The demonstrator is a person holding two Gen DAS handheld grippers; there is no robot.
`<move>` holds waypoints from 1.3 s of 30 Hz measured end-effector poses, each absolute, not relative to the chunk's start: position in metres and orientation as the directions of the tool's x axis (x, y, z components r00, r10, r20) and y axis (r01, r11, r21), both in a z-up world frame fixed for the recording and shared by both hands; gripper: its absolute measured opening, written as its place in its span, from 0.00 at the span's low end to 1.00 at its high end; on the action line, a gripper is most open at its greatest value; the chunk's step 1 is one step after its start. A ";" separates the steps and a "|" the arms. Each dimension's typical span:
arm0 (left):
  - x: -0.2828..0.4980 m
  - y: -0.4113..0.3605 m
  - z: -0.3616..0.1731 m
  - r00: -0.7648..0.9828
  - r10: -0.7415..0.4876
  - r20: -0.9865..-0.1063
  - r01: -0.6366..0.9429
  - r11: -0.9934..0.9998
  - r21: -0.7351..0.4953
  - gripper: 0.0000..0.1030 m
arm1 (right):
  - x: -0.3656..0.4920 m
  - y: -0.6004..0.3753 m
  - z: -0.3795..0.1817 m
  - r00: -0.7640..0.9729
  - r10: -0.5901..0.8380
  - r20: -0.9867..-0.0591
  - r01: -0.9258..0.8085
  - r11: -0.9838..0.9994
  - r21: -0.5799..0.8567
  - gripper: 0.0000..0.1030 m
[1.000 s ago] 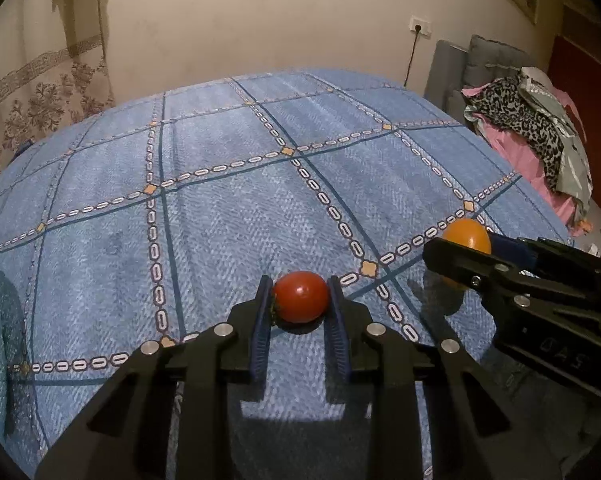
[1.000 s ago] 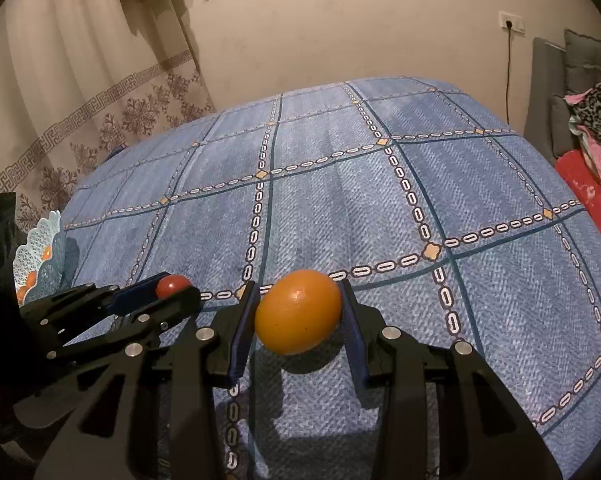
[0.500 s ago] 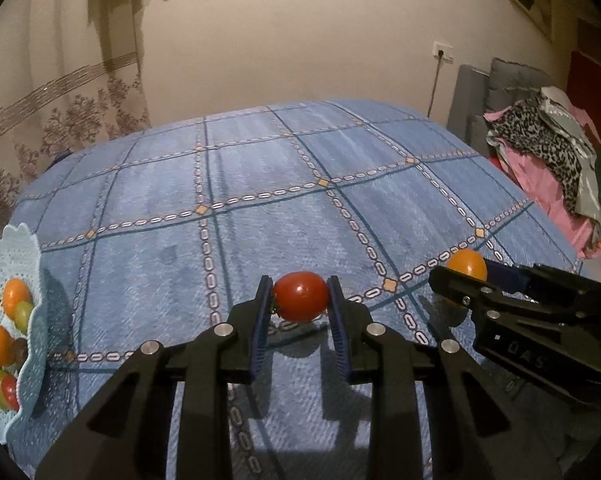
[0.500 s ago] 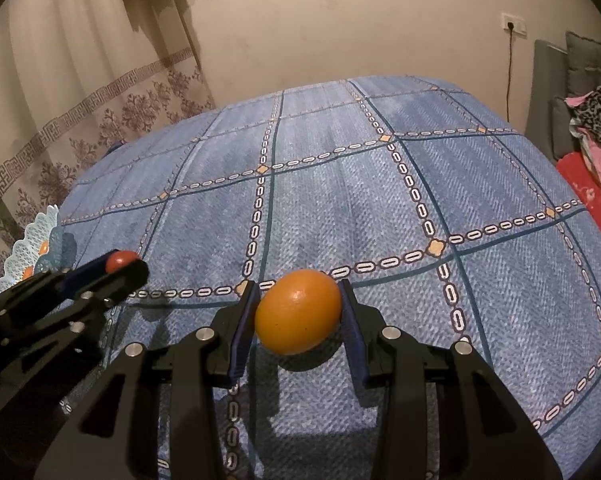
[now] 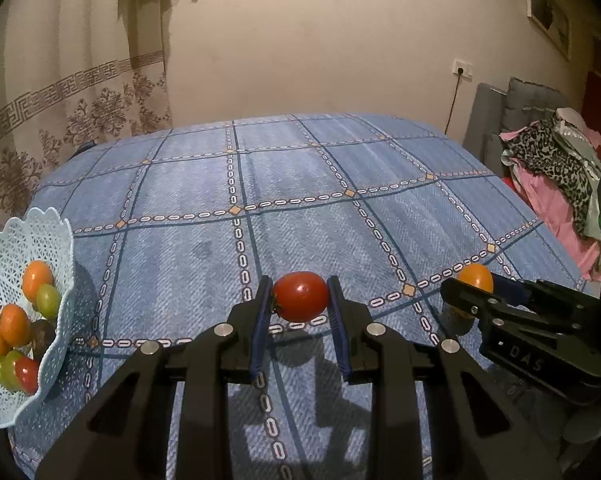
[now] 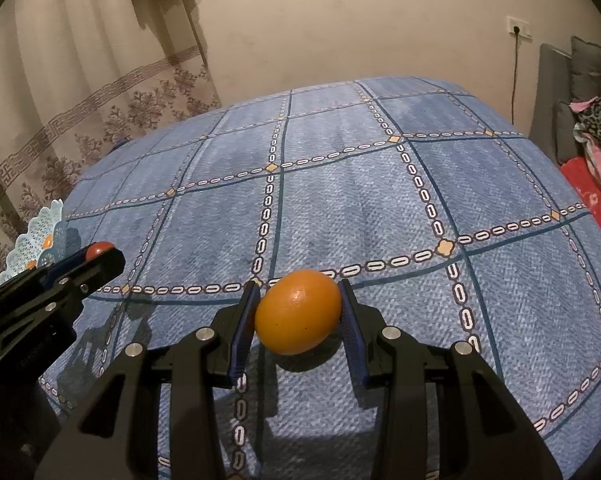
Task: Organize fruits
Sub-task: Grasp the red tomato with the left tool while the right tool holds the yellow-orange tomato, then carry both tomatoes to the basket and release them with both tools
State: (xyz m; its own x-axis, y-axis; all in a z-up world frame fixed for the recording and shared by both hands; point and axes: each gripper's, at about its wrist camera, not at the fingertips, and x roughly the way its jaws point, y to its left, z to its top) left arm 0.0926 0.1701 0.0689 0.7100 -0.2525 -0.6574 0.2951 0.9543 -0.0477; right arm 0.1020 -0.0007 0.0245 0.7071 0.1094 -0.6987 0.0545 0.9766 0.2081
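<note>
Left gripper (image 5: 300,312) pinching a tomato (image 5: 300,296), right gripper (image 6: 298,320) pinching an orange (image 6: 298,311), both hovering over the bed (image 5: 300,200); basket (image 5: 56,240) sitting at its left edge.

Right claw (image 6: 298,312) grips an orange fruit (image 6: 298,312) between both blue pads, above the blue checked bedspread (image 6: 380,200). Left claw (image 6: 96,254), at far left, holds a red tomato (image 6: 99,249). Pale blue basket (image 6: 32,236) sits behind it.
</note>
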 end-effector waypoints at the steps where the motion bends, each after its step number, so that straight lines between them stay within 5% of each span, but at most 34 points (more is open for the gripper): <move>1: 0.092 0.171 0.069 0.711 -0.252 -0.656 0.292 0.955 -0.051 0.27 | 0.102 0.000 0.024 0.707 0.110 -0.699 0.053 0.977 0.208 0.39; 39: 0.062 0.229 0.088 0.775 -0.205 -0.598 0.150 0.979 -0.142 0.27 | 0.097 0.011 0.025 0.730 0.120 -0.673 0.020 0.980 0.196 0.39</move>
